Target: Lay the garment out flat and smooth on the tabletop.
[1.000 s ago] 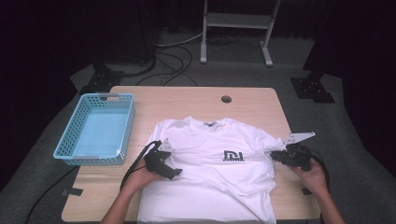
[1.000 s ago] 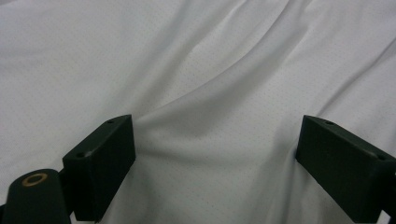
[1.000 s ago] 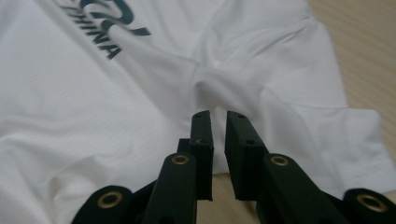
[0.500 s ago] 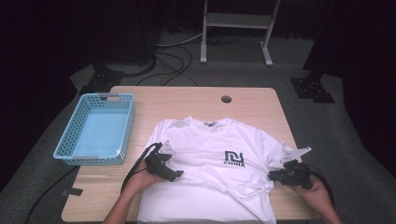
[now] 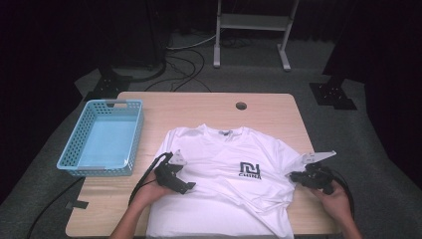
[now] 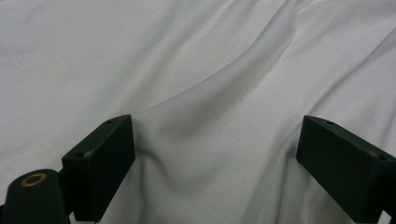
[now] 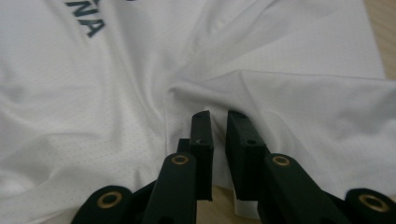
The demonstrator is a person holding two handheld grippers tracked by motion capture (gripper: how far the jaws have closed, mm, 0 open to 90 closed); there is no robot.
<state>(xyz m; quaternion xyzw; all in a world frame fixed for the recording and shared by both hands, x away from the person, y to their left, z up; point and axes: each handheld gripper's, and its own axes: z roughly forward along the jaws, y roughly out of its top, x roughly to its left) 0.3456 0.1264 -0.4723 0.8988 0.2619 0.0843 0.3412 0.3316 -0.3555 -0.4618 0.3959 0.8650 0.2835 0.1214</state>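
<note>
A white T-shirt [image 5: 224,194] with a dark chest logo lies front up on the wooden table [image 5: 199,107]. My left gripper [image 5: 188,188] rests over the shirt's left side. In the left gripper view its jaws stand wide open [image 6: 215,154] above rumpled white fabric [image 6: 187,70], with nothing pinched. My right gripper [image 5: 293,175] is at the shirt's right sleeve. In the right gripper view its jaws [image 7: 218,116] have just been closing and stand nearly together, with a fold of the sleeve [image 7: 303,93] caught between them.
A light blue perforated basket [image 5: 102,142] sits on the table's left part. A round cable hole [image 5: 241,106] lies near the far edge. Cables trail from both grippers toward the near edge. Bare wood runs along the table's right side [image 5: 293,124].
The right gripper dropped toward the near edge half a second ago, then came back slightly up the sleeve. The left gripper stayed put.
</note>
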